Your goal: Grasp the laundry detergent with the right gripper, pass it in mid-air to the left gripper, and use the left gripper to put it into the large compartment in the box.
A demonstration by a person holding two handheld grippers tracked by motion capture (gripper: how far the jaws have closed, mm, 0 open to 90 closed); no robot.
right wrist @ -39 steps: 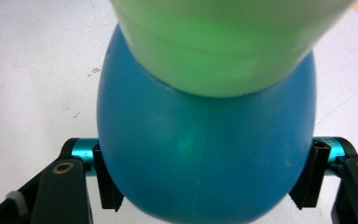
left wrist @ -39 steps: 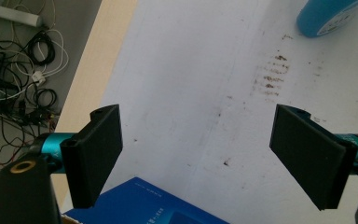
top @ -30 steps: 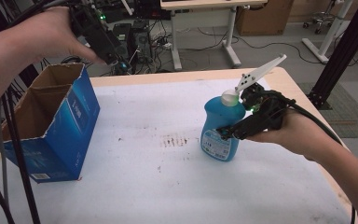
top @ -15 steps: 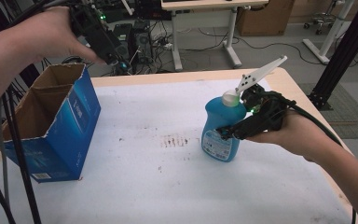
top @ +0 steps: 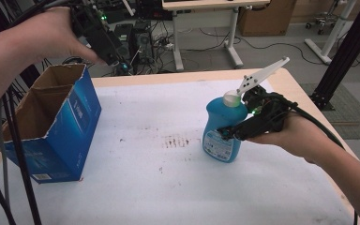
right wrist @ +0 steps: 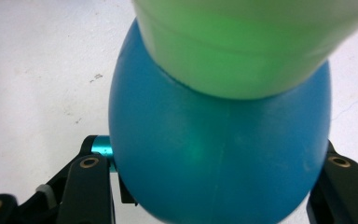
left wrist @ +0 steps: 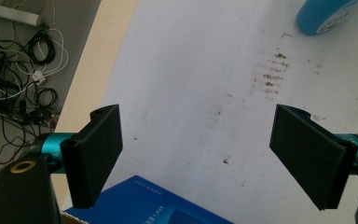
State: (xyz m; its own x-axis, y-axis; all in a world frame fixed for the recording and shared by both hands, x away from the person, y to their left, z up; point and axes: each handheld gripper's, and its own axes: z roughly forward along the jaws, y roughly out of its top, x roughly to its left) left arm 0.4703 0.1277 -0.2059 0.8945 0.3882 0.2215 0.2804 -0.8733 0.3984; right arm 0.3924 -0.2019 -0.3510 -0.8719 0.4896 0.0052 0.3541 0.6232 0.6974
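Bottle [top: 222, 133] of blue liquid with a pale cap [top: 231, 99], standing upright on the white desk [top: 168, 187] toward its right side, gripped around its lower body by the right gripper [top: 229, 133], whose jaws are closed against the bottle's two flanks. In the right gripper view the bottle [right wrist: 219, 149] sits between the two black jaws, its cap [right wrist: 251, 42] looming large at the top of the frame. Left gripper [top: 104, 37] held high above the far left corner of the desk, over the open blue cardboard box [top: 51, 136], which stands well apart from the bottle. In the left gripper view the jaws are spread wide with nothing between them; below them lie the desk surface, a patch of brown smudges [left wrist: 272, 70], the base of the bottle [left wrist: 326, 16] at top right and an edge of the blue box [left wrist: 154, 205] at the bottom. Same smudges [top: 176, 141] lie just left of the bottle in the high view.
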